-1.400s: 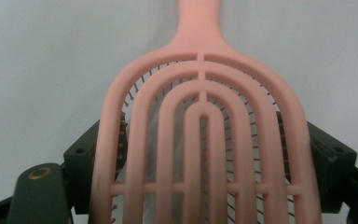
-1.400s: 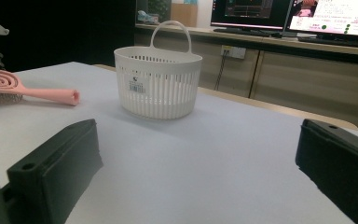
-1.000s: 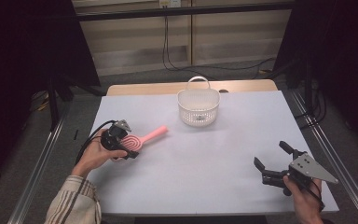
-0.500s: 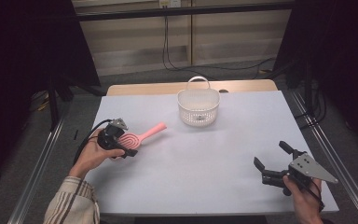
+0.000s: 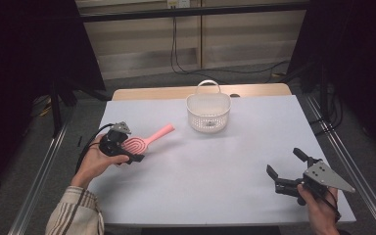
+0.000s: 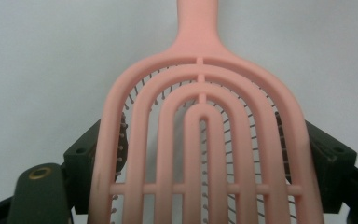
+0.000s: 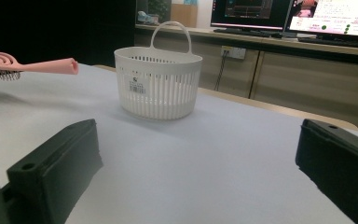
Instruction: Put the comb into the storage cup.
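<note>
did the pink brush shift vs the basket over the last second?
Yes, slightly. In the high view the pink brush, clamped in the left tool, has lifted a little, its handle tip now marginally nearer the white basket. The basket itself stayed put.

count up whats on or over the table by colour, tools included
pink: 1, the hairbrush, clamped by its head in the left tool
white: 1, the basket with its handle upright
black: 2, the left tool and the right tool, whose jaws stand apart with nothing between them
total: 4
</note>
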Tool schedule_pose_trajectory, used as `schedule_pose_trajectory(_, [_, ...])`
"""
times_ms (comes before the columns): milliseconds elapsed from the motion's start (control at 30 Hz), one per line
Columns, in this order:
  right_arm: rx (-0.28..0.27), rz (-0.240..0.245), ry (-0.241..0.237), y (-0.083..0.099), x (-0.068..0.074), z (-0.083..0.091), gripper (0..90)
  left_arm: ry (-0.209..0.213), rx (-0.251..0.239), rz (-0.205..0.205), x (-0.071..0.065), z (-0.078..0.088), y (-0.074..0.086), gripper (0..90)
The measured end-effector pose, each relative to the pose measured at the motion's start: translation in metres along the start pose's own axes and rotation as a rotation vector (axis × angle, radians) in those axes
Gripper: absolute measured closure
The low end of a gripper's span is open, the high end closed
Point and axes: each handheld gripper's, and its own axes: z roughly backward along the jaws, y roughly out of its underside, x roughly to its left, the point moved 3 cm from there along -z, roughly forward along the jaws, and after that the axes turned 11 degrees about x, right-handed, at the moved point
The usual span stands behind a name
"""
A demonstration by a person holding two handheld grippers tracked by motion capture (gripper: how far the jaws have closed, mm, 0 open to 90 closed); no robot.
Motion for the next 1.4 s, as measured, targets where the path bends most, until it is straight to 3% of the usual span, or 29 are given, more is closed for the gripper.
schedule_pose_trajectory(333, [0.0,0.002,0.0,0.0,0.0,0.0,0.0,-0.002,-0.084,0.022,-0.005,0.012,-0.005,19.9])
schedule_pose_trajectory(700, [0.001,0.007,-0.002,0.0,0.0,-0.001,0.0,-0.002,-0.129,0.009,-0.012,0.018,-0.011,19.9])
schedule_pose_trajectory(1400, [0.007,0.012,-0.013,0.001,0.002,-0.004,0.0,0.036,-0.129,-0.054,-0.036,0.013,-0.028,19.9])
